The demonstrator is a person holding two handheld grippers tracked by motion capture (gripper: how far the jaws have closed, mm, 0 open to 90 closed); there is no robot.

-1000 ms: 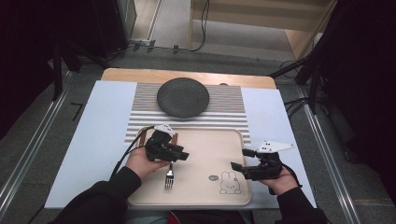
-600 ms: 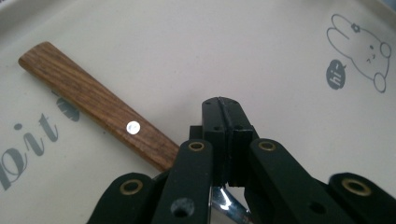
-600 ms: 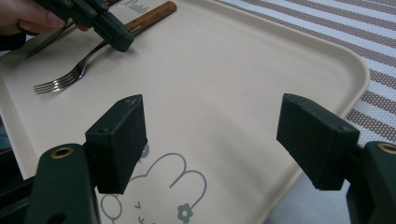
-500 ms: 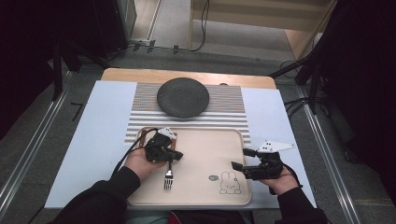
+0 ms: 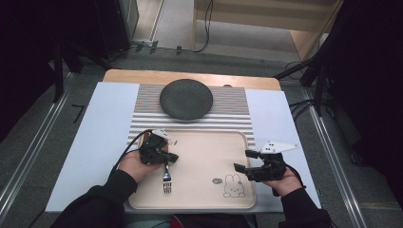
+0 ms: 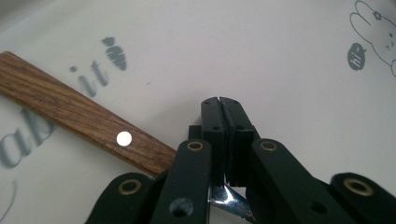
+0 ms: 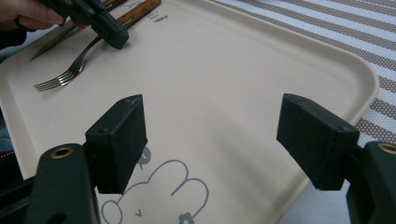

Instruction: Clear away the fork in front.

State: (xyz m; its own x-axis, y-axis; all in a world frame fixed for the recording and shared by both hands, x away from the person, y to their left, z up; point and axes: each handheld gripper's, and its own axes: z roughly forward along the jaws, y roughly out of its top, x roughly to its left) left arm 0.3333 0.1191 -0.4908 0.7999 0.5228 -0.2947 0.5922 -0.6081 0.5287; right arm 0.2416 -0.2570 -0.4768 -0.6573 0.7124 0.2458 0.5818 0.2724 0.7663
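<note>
Left gripper (image 6: 219,105) clamped on the fork

Its jaws have just been closing and now pinch the fork (image 5: 167,176) at the thin metal neck, a stiff, light, slippery spot; the wooden handle (image 6: 88,126) beside it grips better. On the tray (image 5: 209,147), right gripper (image 7: 212,140) hovers agape.

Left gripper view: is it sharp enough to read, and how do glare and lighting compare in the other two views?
Left gripper view: wooden handle grain is crisp, the tray print near the edges soft, a bright glint on the metal under the shut jaws. Right gripper view: its own jaws blur up close, the fork is sharper. High view: table evenly lit, surroundings very dark, dark plate shows no glare.
</note>
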